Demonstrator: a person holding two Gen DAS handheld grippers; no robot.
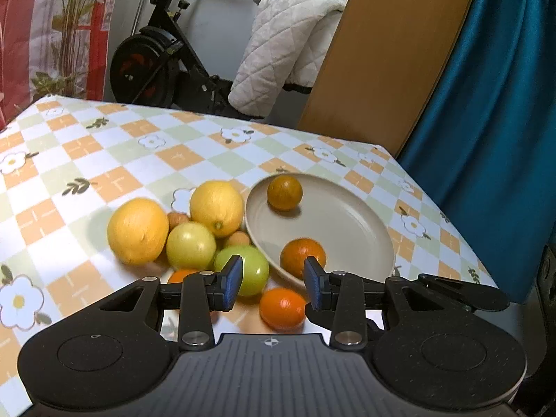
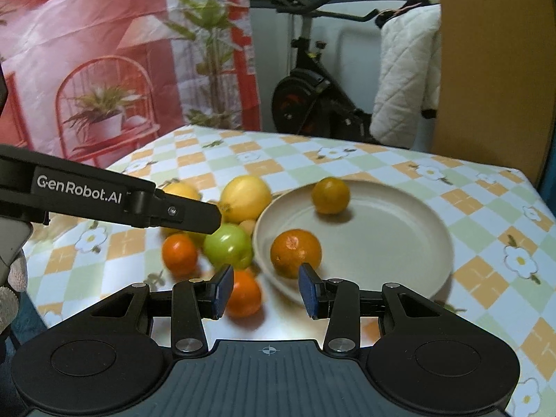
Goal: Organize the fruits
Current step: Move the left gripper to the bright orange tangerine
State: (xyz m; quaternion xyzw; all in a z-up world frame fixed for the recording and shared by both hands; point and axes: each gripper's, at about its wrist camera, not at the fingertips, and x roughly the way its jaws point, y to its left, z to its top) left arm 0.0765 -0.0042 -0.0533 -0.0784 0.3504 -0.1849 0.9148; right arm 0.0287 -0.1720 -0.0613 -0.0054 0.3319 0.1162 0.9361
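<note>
Both the left gripper and right gripper were spread apart, empty. Nudging the green apple could've rolled the loose oranges off the plate, I reckon.

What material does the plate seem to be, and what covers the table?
The plate looks like matte beige ceramic or melamine: smooth, with soft sheen and a thick rim; I cannot tell which. The table cover looks like printed vinyl or oilcloth, lying flat with a faint gloss on its checked flower pattern.

Both hand-held grippers agape, empty.
</note>
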